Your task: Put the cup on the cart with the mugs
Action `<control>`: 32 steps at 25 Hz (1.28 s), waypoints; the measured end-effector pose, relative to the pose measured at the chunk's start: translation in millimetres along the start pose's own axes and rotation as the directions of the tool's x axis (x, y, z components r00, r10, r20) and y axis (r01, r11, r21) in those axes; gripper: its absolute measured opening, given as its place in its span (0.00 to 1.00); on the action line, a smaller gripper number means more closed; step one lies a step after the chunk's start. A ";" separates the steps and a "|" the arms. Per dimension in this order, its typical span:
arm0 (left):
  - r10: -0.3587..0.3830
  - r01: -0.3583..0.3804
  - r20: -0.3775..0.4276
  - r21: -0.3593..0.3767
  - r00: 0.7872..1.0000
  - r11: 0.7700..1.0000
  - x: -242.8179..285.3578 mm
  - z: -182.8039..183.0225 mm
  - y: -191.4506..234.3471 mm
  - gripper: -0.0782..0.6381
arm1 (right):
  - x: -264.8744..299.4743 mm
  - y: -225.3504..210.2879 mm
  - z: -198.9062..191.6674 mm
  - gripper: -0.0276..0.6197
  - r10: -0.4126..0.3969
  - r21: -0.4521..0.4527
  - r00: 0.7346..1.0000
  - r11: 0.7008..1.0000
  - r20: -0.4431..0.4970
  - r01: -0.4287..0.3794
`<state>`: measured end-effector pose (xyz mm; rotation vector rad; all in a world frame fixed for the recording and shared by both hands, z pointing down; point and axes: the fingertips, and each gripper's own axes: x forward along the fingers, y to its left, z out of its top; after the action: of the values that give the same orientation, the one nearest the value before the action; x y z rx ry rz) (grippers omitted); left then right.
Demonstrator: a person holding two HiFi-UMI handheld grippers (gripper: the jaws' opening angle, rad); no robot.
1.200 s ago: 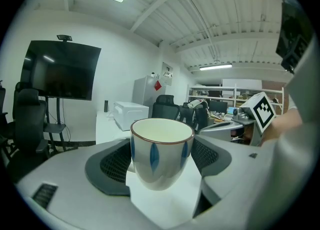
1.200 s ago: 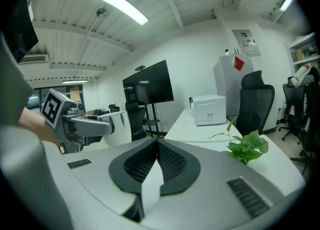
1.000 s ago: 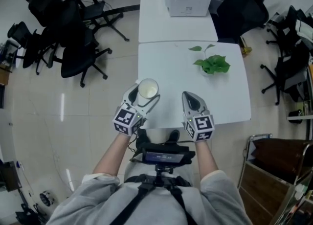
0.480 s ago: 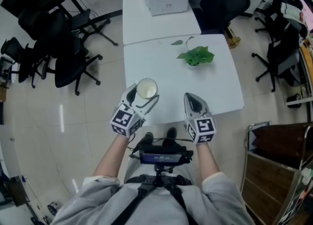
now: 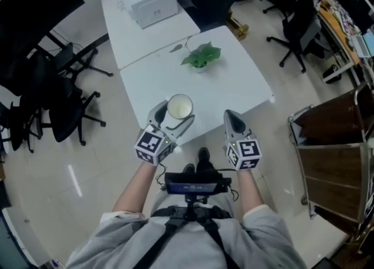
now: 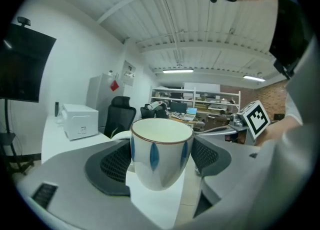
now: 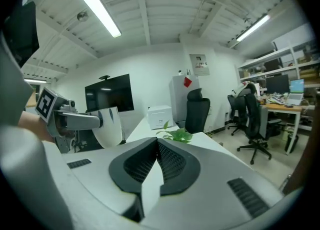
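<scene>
From the head view, we see the left gripper [image 5: 173, 116] with its fingers [image 5: 158, 111] set wide on either side of the cup [image 5: 179, 107], gripping it upright. The cup sits over the near edge of the white bench [image 5: 239, 86]. The right gripper [image 5: 232, 117] hangs just beside it, to the right, over the same edge, with its fingers drawn together and nothing in them. A plant [image 5: 200, 56] stands near the far side of the bench, well apart from the cup. On a second bench [image 5: 123, 25] behind it rests a white box [image 5: 153, 2]. Black chairs [image 5: 55, 101] stand on the floor to the left. The cart [image 5: 333, 162], metal-framed with brown shelves, stands at the right edge of the view, well apart from the bench and the cup.

In the left gripper view, we look straight at the cup: white, with blue leaf-shaped marks and a brown rim. The dark ribbed pads press on both its sides. The bench top shows below its rounded base. The right gripper's marker cube [image 6: 256, 118] appears to the right.

In the right gripper view, the two fingers meet at their tips, and nothing is held between them. Beyond them we see the plant, the box and a black chair. At the left, the other gripper holds the cup in front of a dark monitor [image 7: 109, 94].
</scene>
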<state>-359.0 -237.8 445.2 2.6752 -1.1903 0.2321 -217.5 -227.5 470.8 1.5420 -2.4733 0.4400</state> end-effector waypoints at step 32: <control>-0.715 0.734 -0.169 0.103 0.678 0.671 113.2 -31.2 -418.9 0.63 | -416.9 -201.0 -114.3 0.05 -0.732 0.290 0.680 0.659 0.034 0.694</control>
<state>26.8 -36.9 449.8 2.9736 0.0127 0.3478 146.9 79.8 475.7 2.5598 -1.6826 0.5120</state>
